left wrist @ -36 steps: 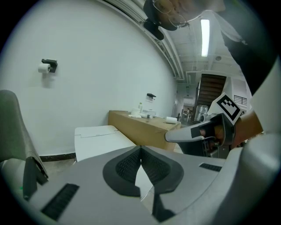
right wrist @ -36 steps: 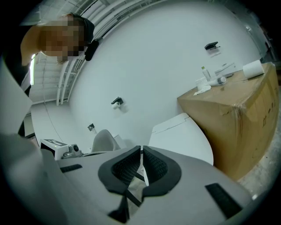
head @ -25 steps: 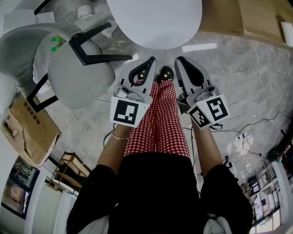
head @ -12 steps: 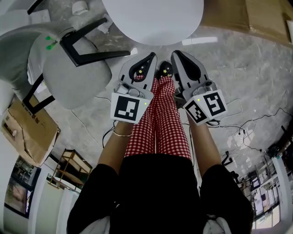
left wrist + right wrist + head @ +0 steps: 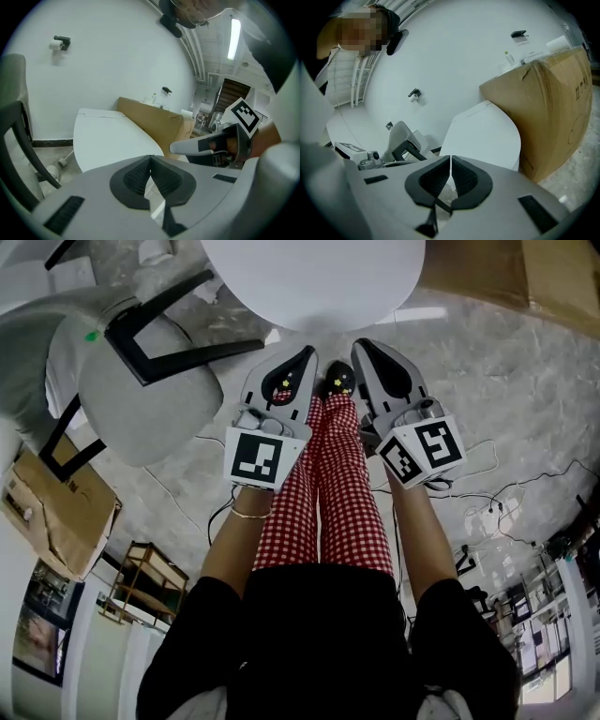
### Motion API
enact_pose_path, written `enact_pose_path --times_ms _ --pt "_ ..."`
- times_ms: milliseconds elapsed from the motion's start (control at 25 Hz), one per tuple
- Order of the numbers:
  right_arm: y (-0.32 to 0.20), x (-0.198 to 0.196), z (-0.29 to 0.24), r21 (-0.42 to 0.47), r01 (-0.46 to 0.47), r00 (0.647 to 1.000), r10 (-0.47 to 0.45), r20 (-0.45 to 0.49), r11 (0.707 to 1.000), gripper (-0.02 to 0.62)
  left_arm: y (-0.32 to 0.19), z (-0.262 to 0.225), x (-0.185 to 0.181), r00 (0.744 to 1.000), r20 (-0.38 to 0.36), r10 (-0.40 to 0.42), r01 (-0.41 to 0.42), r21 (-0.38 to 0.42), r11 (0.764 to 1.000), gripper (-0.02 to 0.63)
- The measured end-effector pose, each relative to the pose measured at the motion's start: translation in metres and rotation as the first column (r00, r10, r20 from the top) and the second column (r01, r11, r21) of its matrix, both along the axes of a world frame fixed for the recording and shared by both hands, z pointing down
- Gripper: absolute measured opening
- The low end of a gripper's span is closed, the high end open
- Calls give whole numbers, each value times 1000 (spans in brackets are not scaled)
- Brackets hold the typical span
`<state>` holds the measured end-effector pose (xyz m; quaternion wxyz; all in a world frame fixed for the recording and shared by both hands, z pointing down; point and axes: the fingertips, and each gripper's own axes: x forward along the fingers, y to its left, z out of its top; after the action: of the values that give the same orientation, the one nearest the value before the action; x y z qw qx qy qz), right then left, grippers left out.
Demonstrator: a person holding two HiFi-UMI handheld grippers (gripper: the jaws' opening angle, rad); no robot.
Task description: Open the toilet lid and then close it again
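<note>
Concrete floor (image 5: pixel 525 409), cables (image 5: pixel 487 498) strewn on it at right. Toilet lid (image 5: pixel 314 277) is down: white oval at top centre of the head view, just ahead of both grippers and untouched. Grey chair (image 5: pixel 141 399) is left of it, cardboard box (image 5: pixel 506 273) to its right. Left gripper (image 5: pixel 307 354) and right gripper (image 5: pixel 362 345) side by side over red-checked legs (image 5: pixel 328 493), tips toward the lid. Both gripper views: jaws pressed together, nothing between them. Black shoe (image 5: pixel 339 382) sits between the tips.
</note>
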<state>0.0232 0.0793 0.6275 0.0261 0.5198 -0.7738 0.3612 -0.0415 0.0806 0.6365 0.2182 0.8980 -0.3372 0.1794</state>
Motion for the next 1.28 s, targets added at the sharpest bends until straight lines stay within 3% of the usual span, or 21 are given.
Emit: enact_pose_path --times_ms 800,1280 --pt "3 13 63 -70 -8 998 3 -68 998 21 -5 49 -3 999 42 23 -22 -16 1000 3" --pt "15 24 105 -149 20 983 -46 -175 989 21 -1 61 1 997 60 43 -39 -60 997 3"
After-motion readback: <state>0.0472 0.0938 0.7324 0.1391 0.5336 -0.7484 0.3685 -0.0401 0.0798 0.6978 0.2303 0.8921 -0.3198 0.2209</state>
